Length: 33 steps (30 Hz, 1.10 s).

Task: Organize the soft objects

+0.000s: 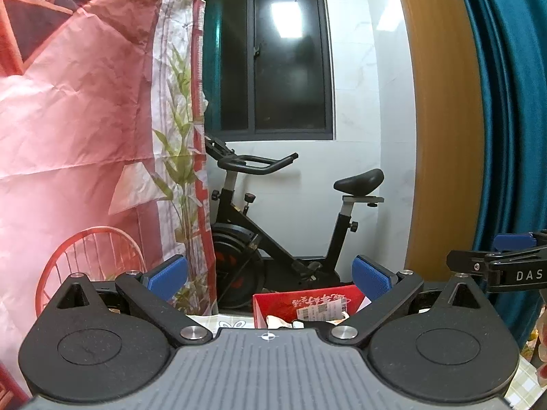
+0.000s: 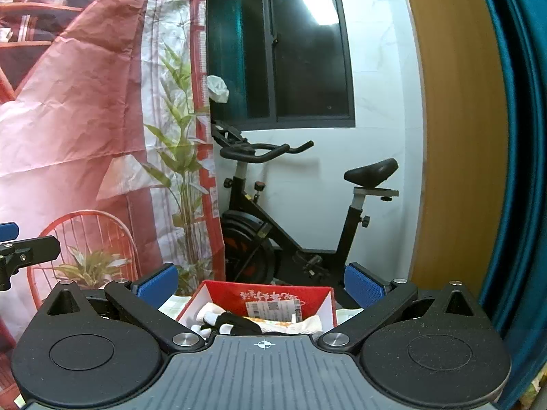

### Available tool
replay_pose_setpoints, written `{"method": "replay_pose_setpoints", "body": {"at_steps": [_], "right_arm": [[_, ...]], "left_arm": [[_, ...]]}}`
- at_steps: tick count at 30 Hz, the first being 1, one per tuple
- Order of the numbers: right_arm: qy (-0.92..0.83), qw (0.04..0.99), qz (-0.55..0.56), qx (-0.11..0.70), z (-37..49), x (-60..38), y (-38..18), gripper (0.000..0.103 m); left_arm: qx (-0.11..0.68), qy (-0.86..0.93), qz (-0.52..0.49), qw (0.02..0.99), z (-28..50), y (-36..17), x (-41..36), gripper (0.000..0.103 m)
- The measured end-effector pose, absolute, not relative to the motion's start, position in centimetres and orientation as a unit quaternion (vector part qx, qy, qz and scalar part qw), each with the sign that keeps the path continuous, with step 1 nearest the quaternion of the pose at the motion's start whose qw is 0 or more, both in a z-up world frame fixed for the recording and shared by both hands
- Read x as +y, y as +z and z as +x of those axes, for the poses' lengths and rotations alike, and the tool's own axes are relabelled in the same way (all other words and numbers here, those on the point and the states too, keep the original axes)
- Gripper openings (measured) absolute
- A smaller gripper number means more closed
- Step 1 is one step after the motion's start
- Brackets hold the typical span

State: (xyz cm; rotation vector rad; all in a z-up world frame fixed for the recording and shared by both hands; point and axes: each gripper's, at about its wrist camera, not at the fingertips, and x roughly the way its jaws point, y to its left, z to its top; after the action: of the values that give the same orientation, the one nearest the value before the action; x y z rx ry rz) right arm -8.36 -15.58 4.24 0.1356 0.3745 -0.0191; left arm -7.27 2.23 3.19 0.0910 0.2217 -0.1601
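Left gripper [image 1: 270, 278]: jaws spread wide, blue pads [image 1: 169, 273] apart, nothing between them. Right gripper [image 2: 259, 282]: same, wide and empty. Both are held level and point forward into the room, side by side; each shows at the other view's edge.

Key relation: the red box [image 2: 273, 295] sits low and just ahead of both grippers, below the line of the fingers, its open top partly hidden by the gripper bodies. In the right view it lies centred between the fingers; in the left view the box [image 1: 307, 302] sits right of centre. So the right gripper looks better lined up with it, and a move to the box would mean tipping down and forward. Its long axis seems to run across the view, left to right, though the near edge is cut off.

Soft things [image 2: 225, 319] are already in the box: white and black fabric, maybe gloves, plus a pale crumpled piece on the right. The right view shows these plainly; the left view only catches a sliver of white and black at the box's rim. Any loose soft items still outside the box are not shown clearly: something pale and pinkish at the left view's far right edge, too cut off to name.

Beyond: a patterned tablecloth [image 1: 208, 321] under the box, an exercise bike [image 1: 273, 232], a printed backdrop [image 1: 85, 119] to the left.
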Motion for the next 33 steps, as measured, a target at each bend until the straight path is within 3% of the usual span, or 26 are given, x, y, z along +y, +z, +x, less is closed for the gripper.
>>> {"method": "replay_pose_setpoints", "body": {"at_steps": [33], "right_arm": [[-0.013,0.979,0.063,0.192,-8.13,-16.05,3.78,0.103]], "left_arm": [[0.114,-0.078,0.04,0.99,-7.16,2.96,2.34,0.103]]}}
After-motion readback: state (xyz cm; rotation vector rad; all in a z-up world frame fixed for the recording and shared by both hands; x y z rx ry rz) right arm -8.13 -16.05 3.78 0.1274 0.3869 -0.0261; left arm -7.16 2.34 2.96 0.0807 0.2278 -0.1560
